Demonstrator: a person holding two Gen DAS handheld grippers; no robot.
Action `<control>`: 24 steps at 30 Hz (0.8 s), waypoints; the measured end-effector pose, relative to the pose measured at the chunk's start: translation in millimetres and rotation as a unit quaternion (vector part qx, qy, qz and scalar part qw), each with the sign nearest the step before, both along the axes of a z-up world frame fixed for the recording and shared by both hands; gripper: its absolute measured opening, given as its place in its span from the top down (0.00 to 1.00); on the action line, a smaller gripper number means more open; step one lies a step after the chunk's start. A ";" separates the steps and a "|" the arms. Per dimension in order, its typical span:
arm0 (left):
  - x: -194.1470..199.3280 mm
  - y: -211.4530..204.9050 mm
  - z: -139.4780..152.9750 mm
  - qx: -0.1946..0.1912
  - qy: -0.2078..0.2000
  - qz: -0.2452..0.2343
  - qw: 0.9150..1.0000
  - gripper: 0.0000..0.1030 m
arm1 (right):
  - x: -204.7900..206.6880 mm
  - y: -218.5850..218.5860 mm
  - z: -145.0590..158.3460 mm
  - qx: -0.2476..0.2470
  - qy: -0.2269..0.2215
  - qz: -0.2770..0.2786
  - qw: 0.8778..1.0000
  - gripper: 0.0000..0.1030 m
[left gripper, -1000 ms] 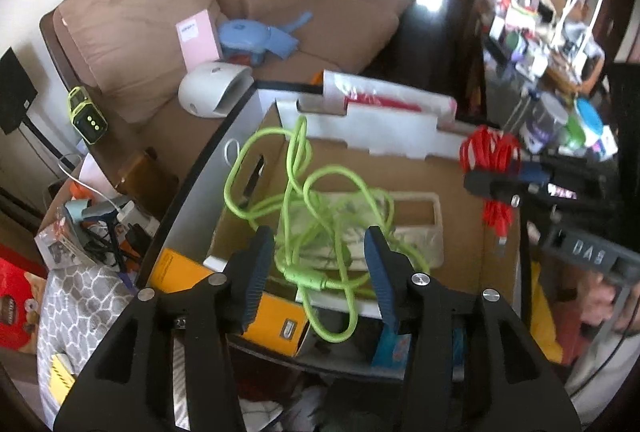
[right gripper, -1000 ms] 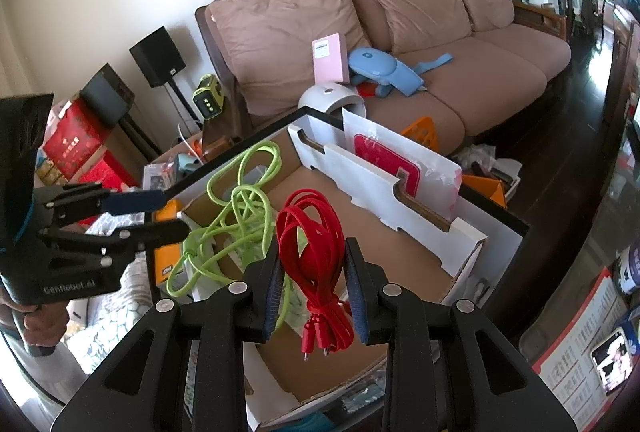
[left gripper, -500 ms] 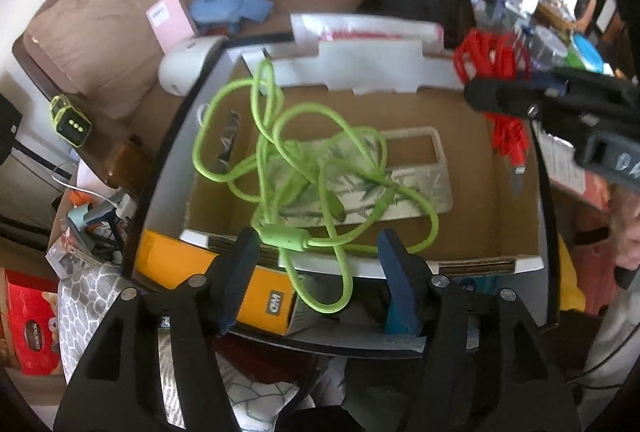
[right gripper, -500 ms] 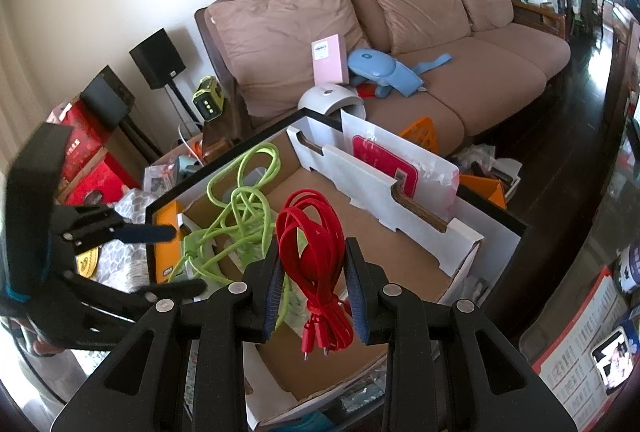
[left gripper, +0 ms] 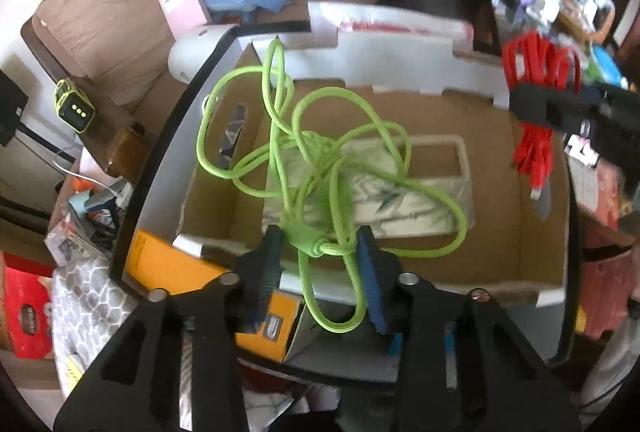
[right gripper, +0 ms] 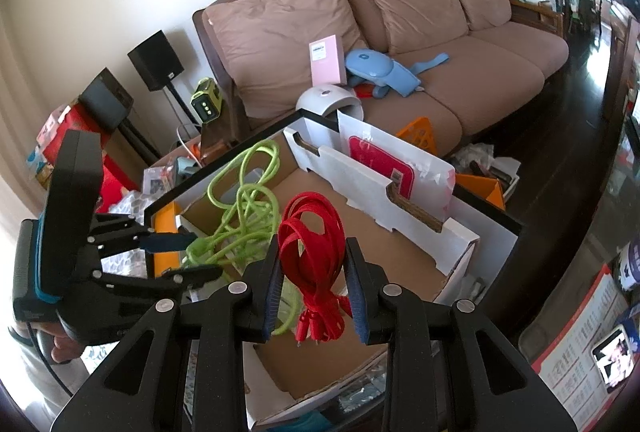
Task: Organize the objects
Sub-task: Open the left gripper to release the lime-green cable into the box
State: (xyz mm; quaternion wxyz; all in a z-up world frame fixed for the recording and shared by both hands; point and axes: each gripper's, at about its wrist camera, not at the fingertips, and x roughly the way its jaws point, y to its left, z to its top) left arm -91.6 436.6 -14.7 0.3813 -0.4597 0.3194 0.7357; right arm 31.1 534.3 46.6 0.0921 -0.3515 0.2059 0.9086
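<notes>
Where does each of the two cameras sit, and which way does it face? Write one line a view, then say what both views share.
Left wrist: on the left tool, looking steeply down into the open cardboard box; its jaws are closing around the tangled lime-green braided cable.
Right wrist: on the right tool, tilted down across the box towards the brown sofa; it grips the bundled red flat cable, and a hand shows.
Shared: box, both cables, sofa, each other's tool.
</notes>
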 end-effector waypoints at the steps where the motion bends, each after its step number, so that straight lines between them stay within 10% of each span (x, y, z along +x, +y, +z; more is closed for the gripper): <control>1: -1.5 0.9 0.6 0.005 0.000 0.003 1.000 0.70 | -0.2 -0.2 -0.2 0.000 0.000 0.000 1.000 0.72; 9: -24.1 -0.5 20.2 0.116 -0.037 0.061 0.991 0.71 | -0.5 -0.3 -0.3 0.000 0.000 -0.001 1.000 0.72; 24: -14.8 28.3 2.8 0.118 -0.066 0.075 0.988 0.62 | -0.6 -1.1 0.5 0.001 -0.002 0.000 1.000 0.72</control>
